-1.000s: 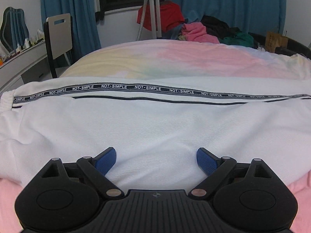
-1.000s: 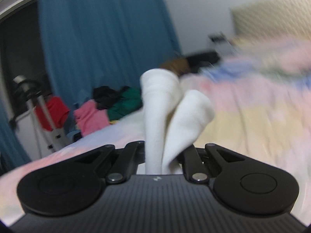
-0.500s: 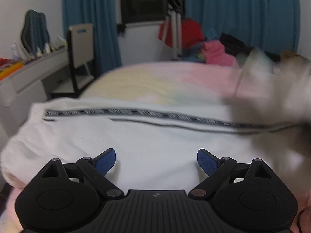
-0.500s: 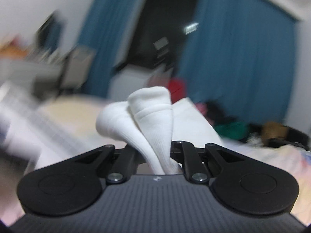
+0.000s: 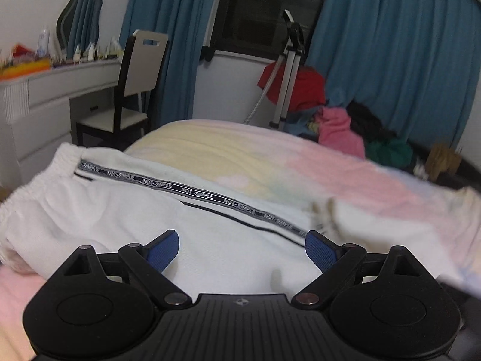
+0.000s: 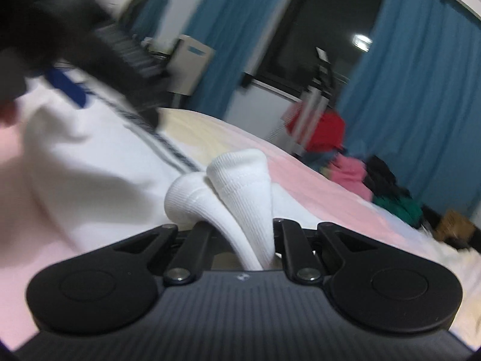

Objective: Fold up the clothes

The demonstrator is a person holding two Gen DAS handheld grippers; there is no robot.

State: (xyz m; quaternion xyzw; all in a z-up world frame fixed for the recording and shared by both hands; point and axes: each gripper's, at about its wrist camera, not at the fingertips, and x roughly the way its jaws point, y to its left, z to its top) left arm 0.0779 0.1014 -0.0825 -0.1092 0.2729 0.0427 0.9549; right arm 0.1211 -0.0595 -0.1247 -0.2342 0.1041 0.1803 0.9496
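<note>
White trousers [image 5: 126, 210] with a black "NOT-SIMPLE" side stripe [image 5: 192, 191] lie across the pastel bed. My left gripper [image 5: 242, 249] is open and empty, its blue pads just above the white cloth. My right gripper [image 6: 243, 240] is shut on the ribbed white cuff end [image 6: 240, 189] of the trousers and holds it above the rest of the garment [image 6: 90, 162]. The left gripper shows blurred at the upper left of the right wrist view [image 6: 69, 87].
The bed [image 5: 330, 162] has a pink and yellow cover. A pile of red, pink and green clothes [image 5: 339, 129] and a tripod [image 5: 288, 69] stand beyond it by blue curtains. A chair [image 5: 132, 90] and a white desk [image 5: 45, 90] stand at left.
My right gripper has swung left with the cuff, over the trousers toward the waistband end. My left gripper has tilted up and turned a little left, still open.
</note>
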